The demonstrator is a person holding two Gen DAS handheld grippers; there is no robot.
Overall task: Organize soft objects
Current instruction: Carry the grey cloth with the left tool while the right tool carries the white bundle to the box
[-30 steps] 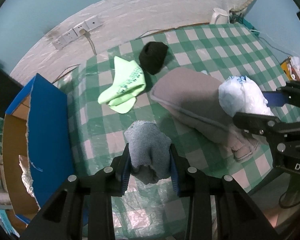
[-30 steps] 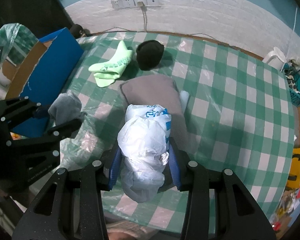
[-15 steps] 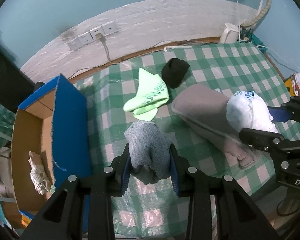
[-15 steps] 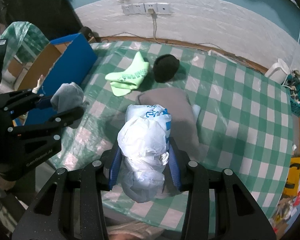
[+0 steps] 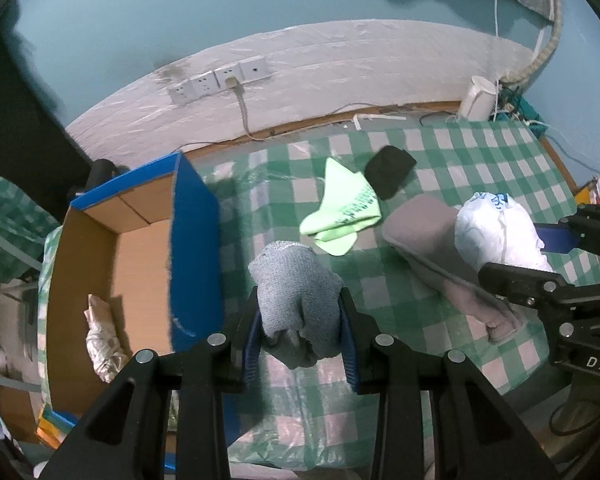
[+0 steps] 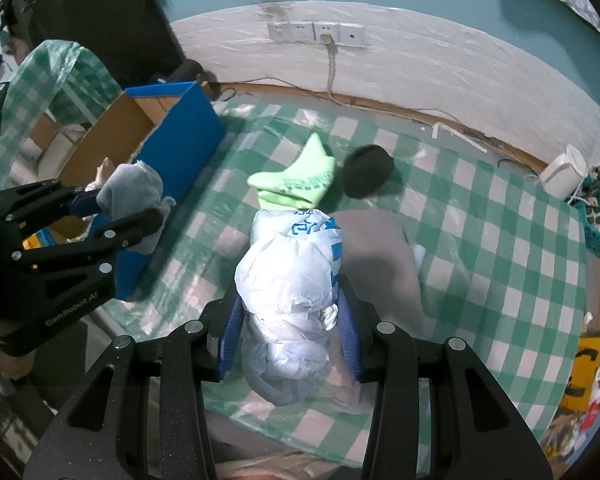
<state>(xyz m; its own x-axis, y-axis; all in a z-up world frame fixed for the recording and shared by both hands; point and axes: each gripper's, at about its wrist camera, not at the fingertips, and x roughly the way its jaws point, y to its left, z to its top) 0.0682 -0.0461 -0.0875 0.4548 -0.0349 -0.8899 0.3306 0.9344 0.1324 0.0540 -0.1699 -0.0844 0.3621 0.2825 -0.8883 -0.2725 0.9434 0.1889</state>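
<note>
Soft bundles fill both tools: the left gripper (image 5: pixel 300 332) is clamped on a knitted grey-blue cloth (image 5: pixel 296 292), bunched and drooping between its blue pads, held above the table's near edge just beside the blue cardboard box (image 5: pixel 194 240). The right gripper (image 6: pixel 288 328) squeezes a crumpled white plastic bag (image 6: pixel 288 280) with blue print, unreadable, over the checked tablecloth (image 6: pixel 500 240). "GenRobot.AI" shows on the left gripper's body. A lime sock (image 5: pixel 342 216) bears illegible dark lettering.
</note>
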